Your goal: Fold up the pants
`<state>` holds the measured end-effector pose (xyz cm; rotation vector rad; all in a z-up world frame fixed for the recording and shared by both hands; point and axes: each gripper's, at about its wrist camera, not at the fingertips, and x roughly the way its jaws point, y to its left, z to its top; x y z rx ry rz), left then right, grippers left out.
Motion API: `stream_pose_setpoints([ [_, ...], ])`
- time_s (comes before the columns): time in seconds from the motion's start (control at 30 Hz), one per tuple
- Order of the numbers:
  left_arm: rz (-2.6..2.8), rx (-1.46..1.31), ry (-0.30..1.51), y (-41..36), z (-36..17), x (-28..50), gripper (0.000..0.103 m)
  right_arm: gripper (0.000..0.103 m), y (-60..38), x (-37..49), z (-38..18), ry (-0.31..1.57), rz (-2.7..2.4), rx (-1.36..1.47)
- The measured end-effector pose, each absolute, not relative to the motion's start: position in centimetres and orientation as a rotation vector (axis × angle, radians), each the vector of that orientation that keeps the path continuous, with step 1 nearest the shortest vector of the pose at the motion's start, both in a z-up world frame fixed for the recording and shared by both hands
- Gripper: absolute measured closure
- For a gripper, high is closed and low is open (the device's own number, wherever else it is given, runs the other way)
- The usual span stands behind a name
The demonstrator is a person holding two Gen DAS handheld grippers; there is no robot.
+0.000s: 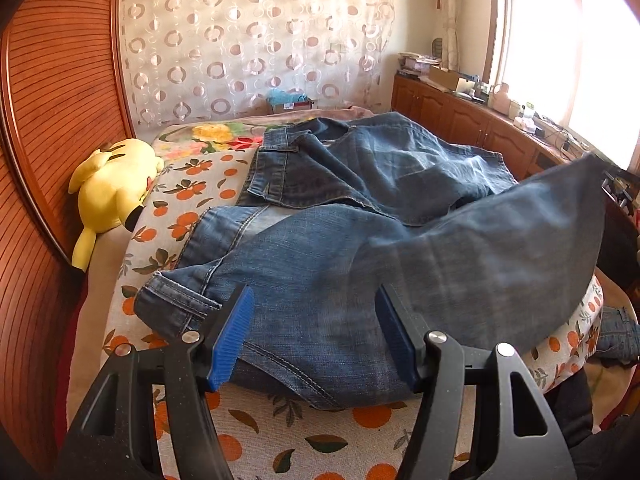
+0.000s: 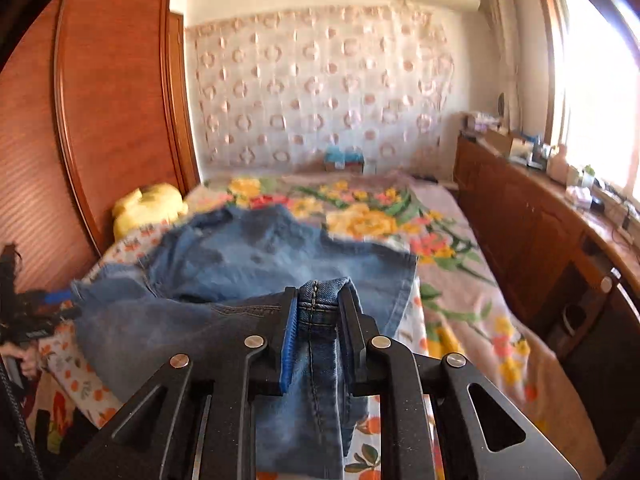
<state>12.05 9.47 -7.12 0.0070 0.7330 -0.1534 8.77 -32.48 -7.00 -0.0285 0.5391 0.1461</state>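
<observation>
Blue jeans point(image 1: 360, 168) lie spread and rumpled on the bed, waistband toward the far end. My left gripper point(image 1: 314, 296) is open and low over the near part of the jeans. Denim lies between its blue pads point(image 1: 232, 336), and they do not press on it. One leg rises in a taut sheet to the right, up to my right gripper point(image 1: 618, 190). In the right wrist view, my right gripper point(image 2: 319, 294) is shut on the stitched hem point(image 2: 318, 304) of that leg, held above the jeans point(image 2: 240, 256). My left gripper point(image 2: 48, 304) shows at the left edge.
The bed carries an orange-print cover point(image 1: 320, 432) over a floral sheet point(image 2: 460, 280). A yellow plush toy point(image 1: 112, 188) lies against the wooden wardrobe point(image 1: 60, 80) on the left. A cluttered wooden cabinet point(image 1: 460, 120) runs under the window on the right. More denim point(image 1: 616, 332) hangs off the bed's right side.
</observation>
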Motion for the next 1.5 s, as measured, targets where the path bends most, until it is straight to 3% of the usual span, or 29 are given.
stream_pose_setpoints([
  [0.07, -0.151, 0.006, 0.736, 9.6, -7.3, 12.0, 0.039, 0.079, -32.5, 9.5, -8.8, 0.594, 0.134, -0.007],
  [0.3, -0.150, 0.005, 0.747, 9.4, -7.7, 11.9, 0.039, 0.056, -34.2, 6.2, -9.6, 0.592, 0.132, 0.074],
  [0.93, -0.119, -0.017, 0.754, 10.2, -8.1, 11.2, 0.038, 0.053, -36.0, 2.8, -11.7, 0.798, 0.213, 0.154],
  [0.97, -0.114, -0.023, 0.757, 10.5, -8.2, 11.2, 0.038, 0.055, -36.2, 2.6, -11.8, 0.803, 0.217, 0.151],
  [1.0, -0.108, -0.029, 0.758, 10.8, -8.2, 11.2, 0.038, 0.078, -36.2, 2.6, -11.7, 0.804, 0.228, 0.139],
  [1.07, -0.100, -0.037, 0.759, 11.3, -8.3, 11.1, 0.037, 0.093, -36.3, 2.5, -11.4, 0.794, 0.250, 0.116],
  [1.5, -0.113, -0.044, 0.693, 11.7, -5.4, 9.9, 0.034, 0.097, -40.8, -4.5, 1.9, 0.544, 0.134, -0.063],
])
